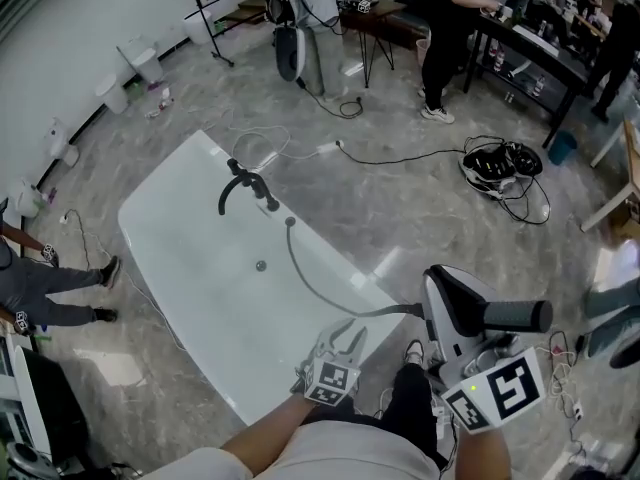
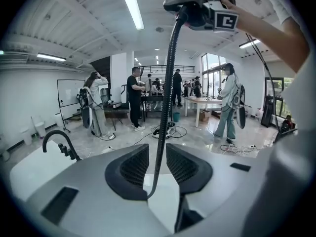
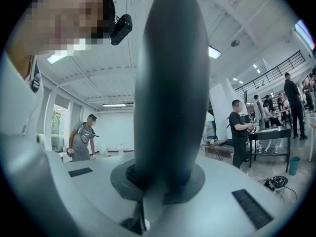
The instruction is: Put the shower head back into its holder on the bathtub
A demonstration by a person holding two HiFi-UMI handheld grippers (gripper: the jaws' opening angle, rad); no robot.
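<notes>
A white bathtub (image 1: 175,218) stands on the grey floor, with a black faucet (image 1: 245,183) on its right rim. A dark hose (image 1: 300,268) runs from that rim toward me and up to the dark shower head (image 1: 515,315). My right gripper (image 1: 462,303) is shut on the shower head (image 3: 170,83), which fills the right gripper view. My left gripper (image 1: 345,336) hovers by the tub's near corner. Its jaws stand open with the hose (image 2: 165,107) hanging between the pads (image 2: 136,164). The right gripper (image 2: 207,6) shows high in the left gripper view, above the faucet (image 2: 59,144).
Cables (image 1: 500,163) lie coiled on the floor right of the tub. Several people stand at tables (image 1: 530,53) at the back. Someone's legs (image 1: 50,288) stretch out left of the tub. White bins (image 1: 140,63) line the far wall.
</notes>
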